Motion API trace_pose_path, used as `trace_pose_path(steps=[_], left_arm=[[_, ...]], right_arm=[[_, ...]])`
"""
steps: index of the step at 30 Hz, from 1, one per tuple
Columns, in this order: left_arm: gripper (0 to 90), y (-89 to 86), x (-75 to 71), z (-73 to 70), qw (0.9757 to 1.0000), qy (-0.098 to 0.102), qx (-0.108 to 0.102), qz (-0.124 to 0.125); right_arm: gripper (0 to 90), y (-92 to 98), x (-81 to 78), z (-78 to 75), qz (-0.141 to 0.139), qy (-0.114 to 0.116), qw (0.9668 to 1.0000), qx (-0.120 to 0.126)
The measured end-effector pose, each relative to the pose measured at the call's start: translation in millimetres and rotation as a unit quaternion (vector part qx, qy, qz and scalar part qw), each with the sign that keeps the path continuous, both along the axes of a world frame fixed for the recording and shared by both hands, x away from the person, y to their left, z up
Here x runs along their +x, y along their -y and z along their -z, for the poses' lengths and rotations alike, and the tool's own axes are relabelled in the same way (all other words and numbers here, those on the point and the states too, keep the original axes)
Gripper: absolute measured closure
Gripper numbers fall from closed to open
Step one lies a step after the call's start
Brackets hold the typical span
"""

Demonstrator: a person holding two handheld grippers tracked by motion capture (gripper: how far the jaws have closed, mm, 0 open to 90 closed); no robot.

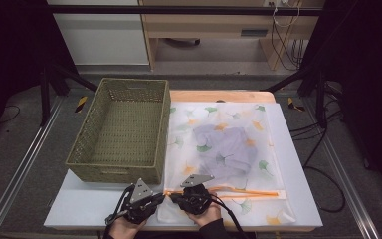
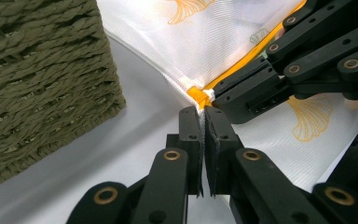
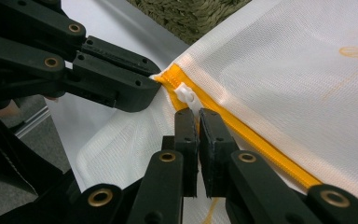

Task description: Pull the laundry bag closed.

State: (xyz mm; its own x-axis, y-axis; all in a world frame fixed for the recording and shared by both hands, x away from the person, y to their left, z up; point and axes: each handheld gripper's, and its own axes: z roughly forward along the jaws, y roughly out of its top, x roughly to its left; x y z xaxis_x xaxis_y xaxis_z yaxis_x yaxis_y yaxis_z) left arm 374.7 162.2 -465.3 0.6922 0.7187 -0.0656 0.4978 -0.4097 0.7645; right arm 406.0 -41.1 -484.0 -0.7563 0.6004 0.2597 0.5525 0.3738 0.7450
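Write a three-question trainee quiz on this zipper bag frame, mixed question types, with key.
1. True or false: the woven basket has clothes in it.
2. What does the right gripper pinch? A) the basket rim B) the white zipper pull C) a cable
3. Where on the mesh bag is the left gripper shut?

Key
1. False: the basket's floor is bare; a folded garment lies inside the bag.
2. B
3. On the bag's corner fabric at the end of the orange zipper.
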Motion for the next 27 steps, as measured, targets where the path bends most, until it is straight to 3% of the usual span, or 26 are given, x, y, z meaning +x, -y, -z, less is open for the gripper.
trace_pose_path(steps=[8, 12, 19, 24, 27], left_arm=[[85.2, -0.1, -1.4, -0.5, 1.0000, -0.001, -0.003, 0.007], [85.2, -3.0, -0.5, 1.0, 1.0000, -0.007, -0.003, 0.005], [85.2, -2.5, -1.1, 1.4, 1.0000, -0.005, -0.003, 0.005], [85.4, -2.8, -3.6, -0.5, 0.9999, 0.007, -0.007, 0.010], [85.4, -2.3, -4.7, -1.1, 0.9999, 0.013, -0.005, 0.008]], right_arm=[[84.9, 2.7, -3.3, -3.9, -0.004, 0.007, 0.9999, -0.009], [90.0, 7.7, -3.8, -5.2, 0.005, 0.010, 0.9998, -0.013], [90.0, 12.6, -3.6, -3.0, 0.018, -0.006, 0.9998, 0.000], [75.0, 8.2, -5.2, 1.7, 0.012, -0.019, 0.9997, 0.008], [74.3, 4.3, -4.3, 2.2, 0.010, -0.018, 0.9997, 0.008]])
